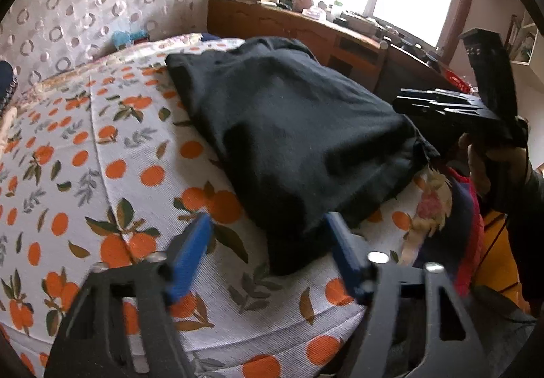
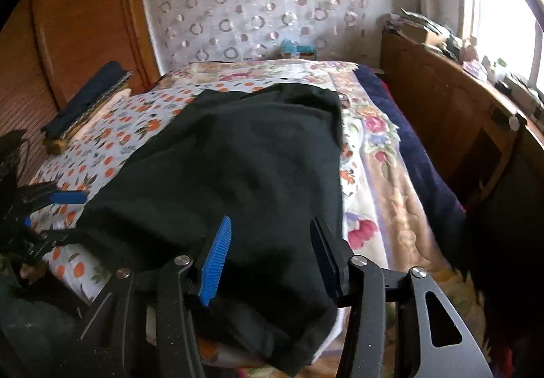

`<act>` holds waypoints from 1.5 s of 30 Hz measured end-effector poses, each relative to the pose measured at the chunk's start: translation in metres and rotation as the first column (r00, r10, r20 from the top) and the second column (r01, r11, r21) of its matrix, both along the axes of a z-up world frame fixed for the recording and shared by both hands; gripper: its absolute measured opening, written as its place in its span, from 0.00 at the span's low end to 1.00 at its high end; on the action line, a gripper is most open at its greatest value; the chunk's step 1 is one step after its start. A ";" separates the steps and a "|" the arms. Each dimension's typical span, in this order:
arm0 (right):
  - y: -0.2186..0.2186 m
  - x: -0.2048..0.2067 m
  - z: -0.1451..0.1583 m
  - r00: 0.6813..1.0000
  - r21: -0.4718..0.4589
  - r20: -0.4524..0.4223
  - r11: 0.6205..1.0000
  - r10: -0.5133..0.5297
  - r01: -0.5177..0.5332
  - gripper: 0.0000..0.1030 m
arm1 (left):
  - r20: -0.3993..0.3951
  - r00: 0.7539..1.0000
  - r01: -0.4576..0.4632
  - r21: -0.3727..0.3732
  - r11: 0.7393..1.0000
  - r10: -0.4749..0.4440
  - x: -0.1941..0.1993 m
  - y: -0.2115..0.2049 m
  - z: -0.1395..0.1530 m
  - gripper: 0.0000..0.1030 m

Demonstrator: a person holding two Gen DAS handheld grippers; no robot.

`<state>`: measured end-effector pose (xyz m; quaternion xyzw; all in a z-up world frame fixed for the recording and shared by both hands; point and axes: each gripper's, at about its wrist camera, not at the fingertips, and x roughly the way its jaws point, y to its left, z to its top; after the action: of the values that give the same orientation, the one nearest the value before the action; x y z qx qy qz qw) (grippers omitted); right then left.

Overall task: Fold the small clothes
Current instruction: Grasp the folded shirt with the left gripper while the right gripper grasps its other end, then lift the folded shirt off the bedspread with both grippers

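A black garment (image 1: 292, 136) lies spread on a bed sheet with an orange-fruit print (image 1: 112, 170). My left gripper (image 1: 268, 223) is open just above the sheet, its blue fingers either side of the garment's near left corner, holding nothing. In the right wrist view the same garment (image 2: 244, 153) fills the middle. My right gripper (image 2: 272, 228) is open over the garment's near edge, fingers apart and empty. The right gripper also shows at the right of the left wrist view (image 1: 469, 105), and the left gripper at the left edge of the right wrist view (image 2: 64, 197).
A floral blanket (image 2: 377, 153) and a dark blue cover (image 2: 425, 160) lie on the bed's right side. A wooden sideboard (image 2: 452, 112) with clutter stands under the window. Folded dark items (image 2: 88, 95) lie at the bed's left. A wooden wardrobe (image 2: 78, 10) stands behind.
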<state>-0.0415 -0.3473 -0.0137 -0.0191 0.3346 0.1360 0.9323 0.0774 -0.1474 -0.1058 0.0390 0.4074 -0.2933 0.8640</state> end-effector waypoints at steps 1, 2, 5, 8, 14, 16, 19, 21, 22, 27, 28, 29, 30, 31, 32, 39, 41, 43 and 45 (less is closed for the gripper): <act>0.004 0.005 -0.001 1.000 -0.010 0.002 1.000 0.018 -0.018 0.59 | -0.010 1.000 0.006 -0.003 1.000 -0.006 0.000 -0.001 -0.001 0.57; 0.005 0.005 -0.001 0.999 -0.014 0.001 0.999 0.033 -0.033 0.61 | -0.018 1.000 0.013 -0.006 1.000 -0.013 0.000 -0.002 -0.002 0.55; 0.018 0.003 -0.003 0.996 -0.021 0.001 0.996 0.086 -0.086 0.62 | -0.028 0.999 0.029 -0.016 0.999 -0.029 -0.001 -0.003 -0.002 0.54; 0.026 0.003 -0.008 0.991 -0.032 -0.010 0.990 0.134 -0.134 0.63 | -0.067 0.995 0.075 -0.061 0.995 -0.079 -0.002 -0.005 -0.002 0.32; 0.031 0.000 -0.017 0.982 -0.050 -0.035 0.981 0.187 -0.188 0.70 | 0.007 0.992 0.128 -0.044 0.991 -0.127 -0.012 -0.019 0.022 0.07; 0.032 -0.004 -0.016 0.980 -0.062 -0.035 0.979 0.194 -0.196 0.71 | 0.058 0.991 0.123 -0.068 0.990 -0.120 -0.013 -0.020 0.045 0.07; 0.035 -0.008 -0.014 0.972 -0.071 -0.057 0.971 0.226 -0.230 0.72 | 0.125 0.987 0.114 -0.090 0.989 -0.102 -0.011 -0.022 0.070 0.06; 0.035 -0.011 -0.015 0.972 -0.089 -0.065 0.968 0.227 -0.233 0.72 | 0.157 0.983 0.109 -0.105 0.988 -0.092 -0.006 -0.023 0.084 0.06; 0.035 -0.011 -0.017 0.973 -0.105 -0.067 0.968 0.223 -0.229 0.72 | 0.167 0.982 0.107 -0.115 0.988 -0.087 -0.005 -0.024 0.089 0.06; 0.020 0.002 -0.022 0.988 -0.159 -0.065 0.976 0.137 -0.146 0.72 | 0.192 0.979 0.095 -0.142 0.985 -0.067 -0.003 -0.020 0.099 0.06; 0.014 0.005 -0.022 0.990 -0.164 -0.067 0.978 0.120 -0.130 0.72 | 0.192 0.980 0.090 -0.148 0.985 -0.061 -0.004 -0.019 0.099 0.06; 0.009 0.007 -0.023 0.992 -0.164 -0.072 0.979 0.107 -0.118 0.72 | 0.191 0.980 0.086 -0.151 0.985 -0.057 -0.003 -0.017 0.098 0.06; 0.004 0.009 -0.025 0.992 -0.166 -0.079 0.980 0.097 -0.109 0.72 | 0.191 0.980 0.077 -0.153 0.985 -0.047 -0.003 -0.016 0.097 0.06; 0.002 0.011 -0.026 0.993 -0.174 -0.083 0.980 0.080 -0.094 0.72 | 0.191 0.981 0.073 -0.153 0.986 -0.043 -0.002 -0.015 0.097 0.06; -0.001 0.013 -0.028 0.995 -0.183 -0.091 0.981 0.050 -0.066 0.70 | 0.188 0.981 0.070 -0.155 0.985 -0.040 -0.001 -0.015 0.096 0.06; -0.009 0.020 -0.019 0.998 -0.119 -0.060 0.993 -0.010 0.003 0.08 | 0.190 0.981 0.057 -0.157 0.986 -0.027 0.006 -0.012 0.093 0.06; -0.005 0.023 -0.008 1.000 -0.133 -0.002 0.991 -0.019 0.018 0.07 | 0.196 0.980 0.052 -0.155 0.987 -0.020 0.010 -0.010 0.096 0.06; -0.003 0.029 0.008 0.998 -0.145 0.053 0.989 -0.019 0.027 0.07 | 0.208 0.978 0.046 -0.143 0.989 -0.015 0.019 -0.008 0.100 0.06; 0.000 0.044 0.024 0.995 -0.152 0.095 0.988 -0.016 0.030 0.07 | 0.217 0.976 0.034 -0.130 0.991 -0.005 0.034 -0.007 0.104 0.06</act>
<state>0.0028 -0.3474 0.0104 -0.0931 0.3005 0.0979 0.9442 0.1116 -0.1540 -0.0023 0.0169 0.2901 -0.3225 0.9008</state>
